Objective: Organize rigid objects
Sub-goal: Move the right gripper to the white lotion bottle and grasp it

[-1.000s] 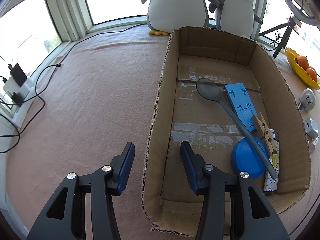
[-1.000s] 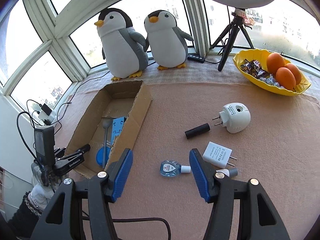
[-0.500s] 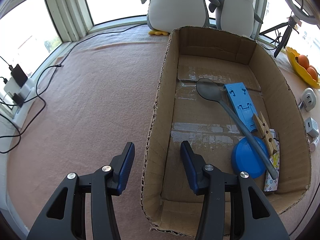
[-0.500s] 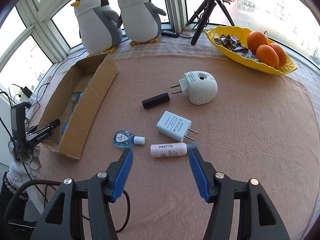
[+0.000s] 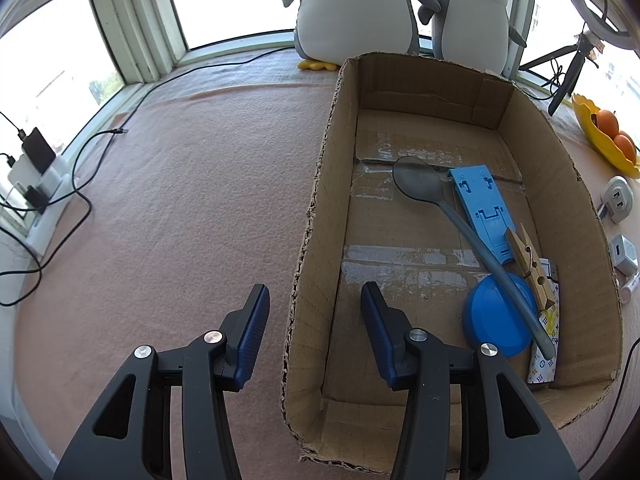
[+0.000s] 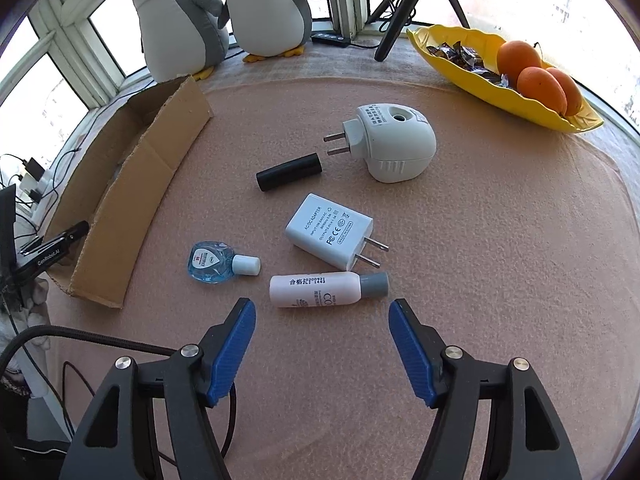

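Observation:
An open cardboard box (image 5: pixel 520 128) holds a grey spoon (image 5: pixel 416 184), a blue stand (image 5: pixel 480 204), a wooden clothespin (image 5: pixel 528 268), a blue lid (image 5: pixel 492 320) and a patterned card (image 5: pixel 546 344). My left gripper (image 5: pixel 313 291) is open and straddles the box's left wall without pressing on it. On the pink cloth lie a white tube (image 6: pixel 316 290), an eye-drop bottle (image 6: pixel 212 266), a white adapter (image 6: pixel 328 232), a black cylinder (image 6: pixel 288 170) and a white plug-in device (image 6: pixel 396 148). My right gripper (image 6: pixel 321 306) hovers just short of the tube, its jaws opening, nothing between them.
Two plush penguins (image 6: pixel 224 12) stand at the window behind the box (image 6: pixel 160 168). A yellow dish (image 6: pixel 480 76) with oranges and a black tripod (image 6: pixel 400 20) sit at the back right. Cables and a power strip (image 5: pixel 36 200) lie along the left edge.
The right gripper has sunk and tilted down toward the loose items, so the white tube now lies just ahead of its tips, and its jaws stand wider. The left gripper has not moved.

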Available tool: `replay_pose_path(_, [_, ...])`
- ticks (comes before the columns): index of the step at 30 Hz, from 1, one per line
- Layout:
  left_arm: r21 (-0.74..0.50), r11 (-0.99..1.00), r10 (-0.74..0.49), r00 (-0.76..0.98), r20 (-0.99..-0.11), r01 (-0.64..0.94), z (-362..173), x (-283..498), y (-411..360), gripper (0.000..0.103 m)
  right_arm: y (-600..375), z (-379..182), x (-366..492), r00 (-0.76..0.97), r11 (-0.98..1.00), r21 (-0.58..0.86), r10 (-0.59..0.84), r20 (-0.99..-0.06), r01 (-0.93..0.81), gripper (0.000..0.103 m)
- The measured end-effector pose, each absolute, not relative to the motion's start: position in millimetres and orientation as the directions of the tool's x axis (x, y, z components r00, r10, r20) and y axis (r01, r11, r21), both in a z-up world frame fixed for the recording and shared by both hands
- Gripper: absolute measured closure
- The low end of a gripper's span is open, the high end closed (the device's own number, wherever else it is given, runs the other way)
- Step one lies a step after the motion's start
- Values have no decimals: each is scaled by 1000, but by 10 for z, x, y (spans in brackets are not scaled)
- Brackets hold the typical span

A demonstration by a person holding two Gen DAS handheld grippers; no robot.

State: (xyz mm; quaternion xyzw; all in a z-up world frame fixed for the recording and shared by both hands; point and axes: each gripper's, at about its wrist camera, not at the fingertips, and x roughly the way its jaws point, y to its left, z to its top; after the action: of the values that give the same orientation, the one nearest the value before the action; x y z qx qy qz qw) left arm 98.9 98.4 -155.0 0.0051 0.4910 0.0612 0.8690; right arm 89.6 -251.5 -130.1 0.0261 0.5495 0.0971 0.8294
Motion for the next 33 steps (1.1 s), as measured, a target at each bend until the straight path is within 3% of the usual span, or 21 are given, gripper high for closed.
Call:
replay_pose_path(14, [68,992,111,510,-853,-102,-1550,989,982,56,-2382,-1411,1067,353,977,105,165,-921,-184,31])
replay_pose_path(28, [69,993,111,510,-853,-101,-1550,990,983,56,-2445,-1542,1139,320,978,83,142,-937,-191,31])
replay_pose_path(31, [69,992,111,510,-853,-101,-1550,990,982,56,-2474,-1535,1111,320,977,89,148,-936,-193,34])
replay_pose_path(33, [68,992,111,510,-853,-101,-1550,989,984,56,-2499,-1524,1091,320,978,85,144,-936,-193,44])
